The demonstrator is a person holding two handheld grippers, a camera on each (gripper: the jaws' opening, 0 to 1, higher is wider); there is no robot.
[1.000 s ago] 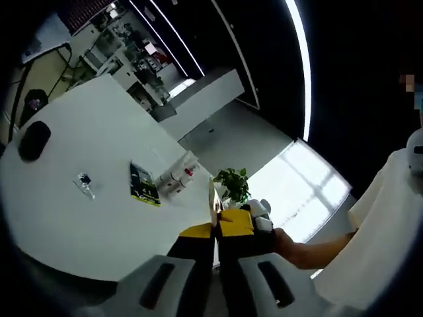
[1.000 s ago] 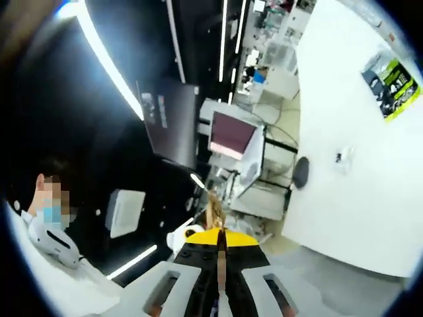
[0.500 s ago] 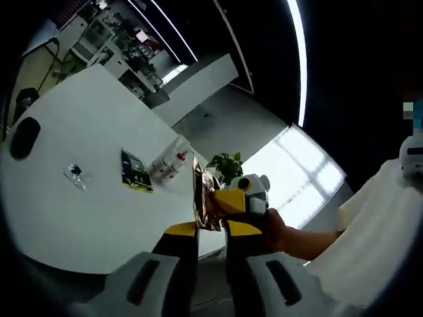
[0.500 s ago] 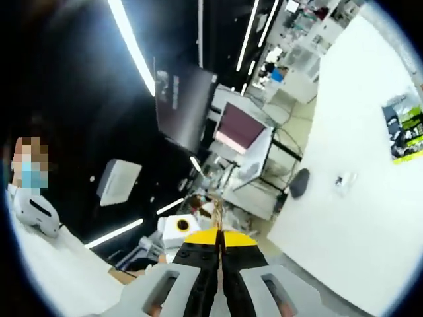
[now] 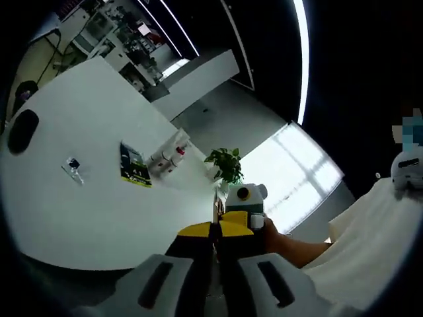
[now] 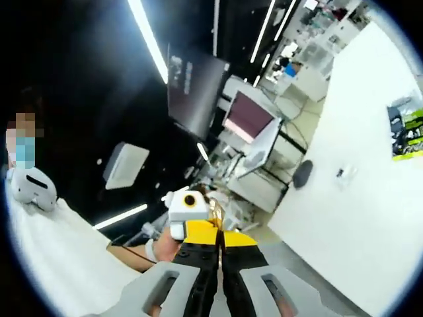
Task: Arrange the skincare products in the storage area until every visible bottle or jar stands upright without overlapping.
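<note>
Left gripper view: skincare bottles grouped at the far edge of a white table, beside a green-and-black packet, with a potted plant just beyond. Left gripper raised well away from them, jaws pressed together on a thin gold sliver. Right gripper view: right gripper likewise closed, table off to one side.

Half a second ago, left gripper parted around a crinkled bronze-gold wrapper; now jaws pressed together, only a thin edge of it above the tips. Right gripper closed throughout, other gripper now just left of its tips.
</note>
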